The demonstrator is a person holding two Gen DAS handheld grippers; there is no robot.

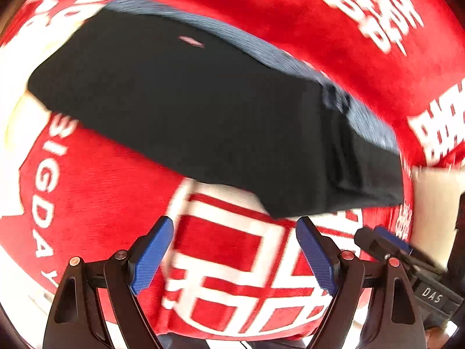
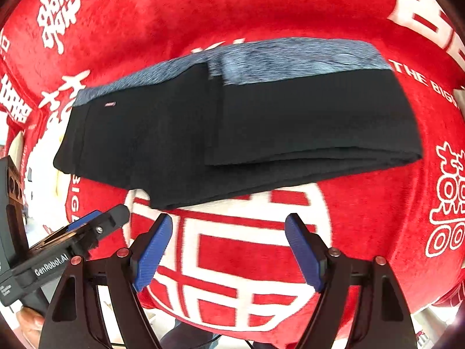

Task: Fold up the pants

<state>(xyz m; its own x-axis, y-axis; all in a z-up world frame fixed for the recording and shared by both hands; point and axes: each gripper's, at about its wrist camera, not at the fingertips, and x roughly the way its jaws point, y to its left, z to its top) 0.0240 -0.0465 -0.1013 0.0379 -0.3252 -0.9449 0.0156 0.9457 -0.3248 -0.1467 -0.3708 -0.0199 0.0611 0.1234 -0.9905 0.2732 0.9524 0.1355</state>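
The black pants (image 2: 232, 133) lie folded in layers on the red cloth, with a blue-grey lining strip (image 2: 290, 58) along the far edge and a small pink label (image 2: 110, 104). They also show in the left wrist view (image 1: 189, 110). My left gripper (image 1: 234, 256) is open and empty, just short of the pants' near edge. My right gripper (image 2: 228, 253) is open and empty, also just short of the near edge. Each gripper shows in the other's view: the right one (image 1: 386, 247) and the left one (image 2: 96, 224).
A red plush cloth (image 2: 363, 218) with white Chinese characters and English lettering covers the surface. A pale object (image 1: 433, 209) sits at the right edge of the left wrist view. The cloth's near edge runs below the grippers.
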